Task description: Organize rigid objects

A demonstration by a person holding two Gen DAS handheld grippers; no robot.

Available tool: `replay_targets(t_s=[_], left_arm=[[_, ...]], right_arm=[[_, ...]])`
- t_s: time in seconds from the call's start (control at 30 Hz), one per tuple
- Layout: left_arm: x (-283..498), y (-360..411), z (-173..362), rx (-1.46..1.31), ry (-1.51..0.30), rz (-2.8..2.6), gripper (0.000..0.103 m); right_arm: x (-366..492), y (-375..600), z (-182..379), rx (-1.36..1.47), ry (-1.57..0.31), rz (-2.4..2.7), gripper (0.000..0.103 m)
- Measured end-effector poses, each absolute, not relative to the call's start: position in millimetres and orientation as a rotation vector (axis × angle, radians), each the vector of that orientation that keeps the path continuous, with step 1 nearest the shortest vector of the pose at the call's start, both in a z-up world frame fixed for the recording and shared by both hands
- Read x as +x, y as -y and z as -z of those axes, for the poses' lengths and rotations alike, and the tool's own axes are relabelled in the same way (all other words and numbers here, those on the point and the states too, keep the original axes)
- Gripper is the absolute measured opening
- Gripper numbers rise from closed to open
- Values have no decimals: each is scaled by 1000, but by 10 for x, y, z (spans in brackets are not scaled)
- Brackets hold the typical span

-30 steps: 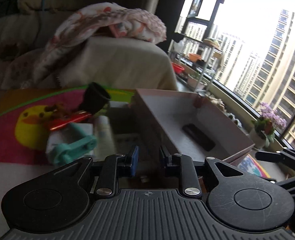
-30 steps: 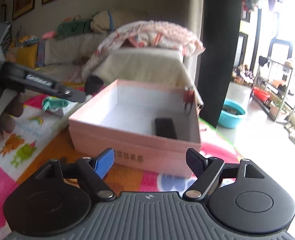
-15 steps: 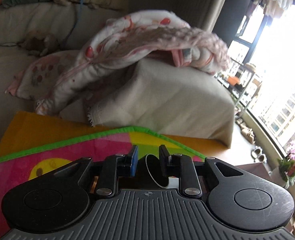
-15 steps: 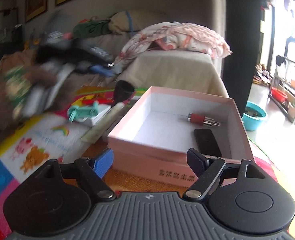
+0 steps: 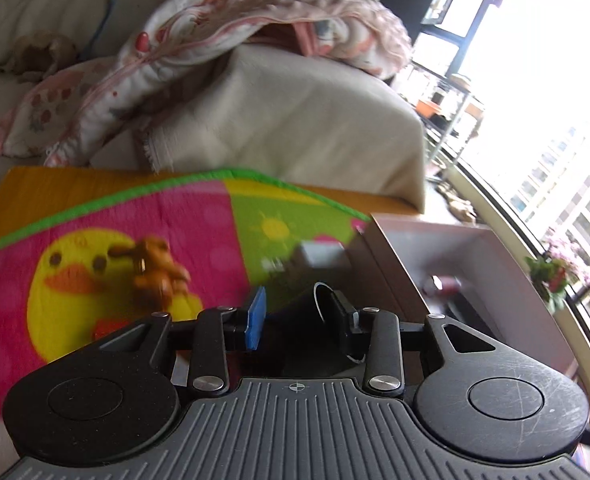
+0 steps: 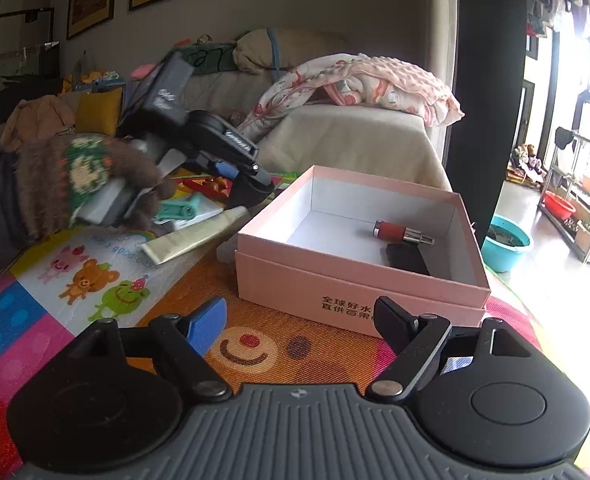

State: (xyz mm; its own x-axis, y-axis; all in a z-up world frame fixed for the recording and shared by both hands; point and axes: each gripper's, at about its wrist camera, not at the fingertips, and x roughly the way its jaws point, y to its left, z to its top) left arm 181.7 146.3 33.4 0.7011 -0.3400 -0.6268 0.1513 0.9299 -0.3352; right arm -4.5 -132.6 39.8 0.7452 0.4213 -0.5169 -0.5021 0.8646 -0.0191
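Observation:
My left gripper (image 5: 297, 312) is shut on a black cup (image 5: 311, 312), one finger inside its rim. The right wrist view shows the left gripper (image 6: 251, 178) holding the cup (image 6: 249, 192) just above the mat, left of the pink box (image 6: 359, 276). The box holds a red cylinder (image 6: 401, 232) and a flat black object (image 6: 409, 260). My right gripper (image 6: 299, 320) is open and empty, low over the mat in front of the box. The box also shows in the left wrist view (image 5: 491, 276).
On the colourful mat lie a cream tube (image 6: 193, 238), a teal clip (image 6: 179, 208) on a white block, red items (image 6: 207, 186) and a brown toy (image 5: 155, 276). A blanket-covered sofa (image 6: 355, 136) stands behind. A blue basin (image 6: 507, 242) sits on the floor.
My left gripper moved from above the box to the black cup, closed on its rim and lifted it toward the box. The red cylinder now lies flat in the box.

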Motion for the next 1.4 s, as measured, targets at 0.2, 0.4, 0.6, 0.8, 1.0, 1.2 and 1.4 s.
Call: replay_targets(t_s=[0.2, 0.4, 0.6, 0.8, 1.0, 1.2, 1.4], left_arm=[[1047, -1386, -302, -277, -734, 382, 39], [376, -1466, -232, -340, -726, 490, 43], [-122, -1660, -206, -328, -740, 465, 48], [-322, -1844, -346, -269, -685, 359, 48], [-457, -1816, -466, -189, -676, 438, 47], [-765, -1644, -445, -102, -755, 558, 47], [-849, -1248, -212, -23, -879, 639, 52]], right_arm=[[-75, 1286, -327, -149, -567, -541, 81], [-32, 996, -176, -188, -615, -571, 81], [-23, 868, -156, -196, -623, -586, 81], [-162, 791, -150, -167, -667, -738, 81], [-291, 688, -132, -280, -628, -709, 81], [-194, 943, -23, -241, -674, -625, 81], [-78, 1091, 29, -144, -716, -583, 82]])
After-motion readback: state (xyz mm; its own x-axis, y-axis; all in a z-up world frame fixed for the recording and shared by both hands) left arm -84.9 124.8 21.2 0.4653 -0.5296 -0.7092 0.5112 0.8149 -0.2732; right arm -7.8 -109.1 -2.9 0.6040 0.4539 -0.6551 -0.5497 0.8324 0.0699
